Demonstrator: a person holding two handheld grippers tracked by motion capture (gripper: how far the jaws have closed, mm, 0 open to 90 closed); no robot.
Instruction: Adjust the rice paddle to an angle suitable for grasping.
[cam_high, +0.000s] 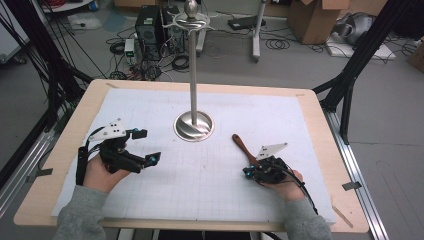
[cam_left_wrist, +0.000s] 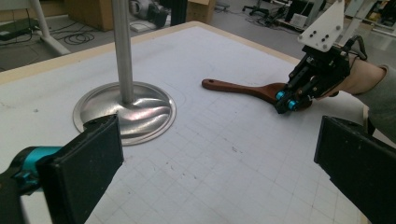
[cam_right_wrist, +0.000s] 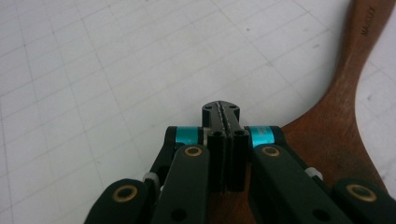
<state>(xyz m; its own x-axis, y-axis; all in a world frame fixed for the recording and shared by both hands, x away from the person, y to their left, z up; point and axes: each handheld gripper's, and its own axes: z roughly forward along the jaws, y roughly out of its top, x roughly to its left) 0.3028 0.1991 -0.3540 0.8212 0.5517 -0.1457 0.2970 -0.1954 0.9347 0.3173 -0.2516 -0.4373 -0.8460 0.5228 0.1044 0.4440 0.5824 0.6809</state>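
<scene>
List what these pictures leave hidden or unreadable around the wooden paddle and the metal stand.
- Wooden paddle: in the high view the right gripper covers its broad end.
- Paddle lettering: right gripper view, blurred, unreadable.
- Metal stand: top cut off by the left gripper view's upper edge.

The high view looks forward and down over the table (cam_high: 60, 145). The left gripper view sits low, facing across toward the stand (cam_left_wrist: 122, 56) and spoon (cam_left_wrist: 243, 88). The right gripper view looks closely down on that spoon (cam_right_wrist: 345, 107).
</scene>
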